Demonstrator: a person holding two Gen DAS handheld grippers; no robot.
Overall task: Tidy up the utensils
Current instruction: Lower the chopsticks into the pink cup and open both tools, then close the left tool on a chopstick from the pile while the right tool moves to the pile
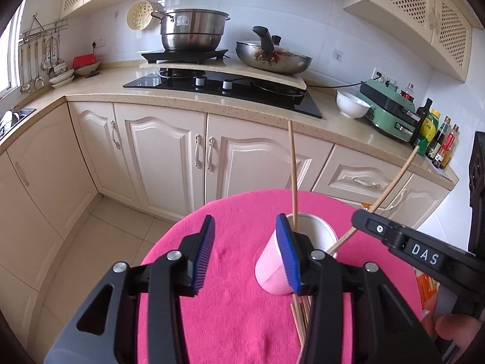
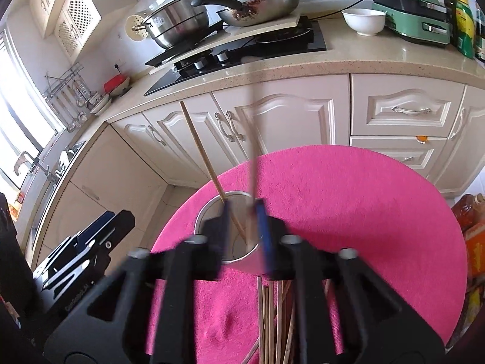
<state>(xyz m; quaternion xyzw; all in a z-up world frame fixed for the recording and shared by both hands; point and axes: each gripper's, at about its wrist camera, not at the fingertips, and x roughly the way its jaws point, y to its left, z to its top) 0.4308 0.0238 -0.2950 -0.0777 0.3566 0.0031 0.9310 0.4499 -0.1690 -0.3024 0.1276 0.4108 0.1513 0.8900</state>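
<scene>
A pink cup [image 1: 269,273] stands on a round table under a pink cloth [image 1: 230,318]. One wooden chopstick [image 1: 292,176] stands upright in it. A second chopstick [image 1: 391,182] leans out to the right, past the tip of my right gripper [image 1: 360,220]. My left gripper [image 1: 247,254] is open and holds nothing; its right finger is in front of the cup's left wall. In the right wrist view my right gripper [image 2: 245,232] hangs over the cup [image 2: 206,212], jaws apart, with a blurred chopstick [image 2: 253,166] loose between them. Several loose chopsticks [image 2: 272,318] lie on the cloth below.
Cream cabinets [image 1: 169,154] and a counter run behind the table, with a black hob [image 1: 224,88], a steel pot [image 1: 191,30], a wok [image 1: 272,57], a white bowl [image 1: 351,104], a green appliance [image 1: 391,109] and bottles [image 1: 436,139]. Orange packaging [image 2: 476,242] sits at the table's right.
</scene>
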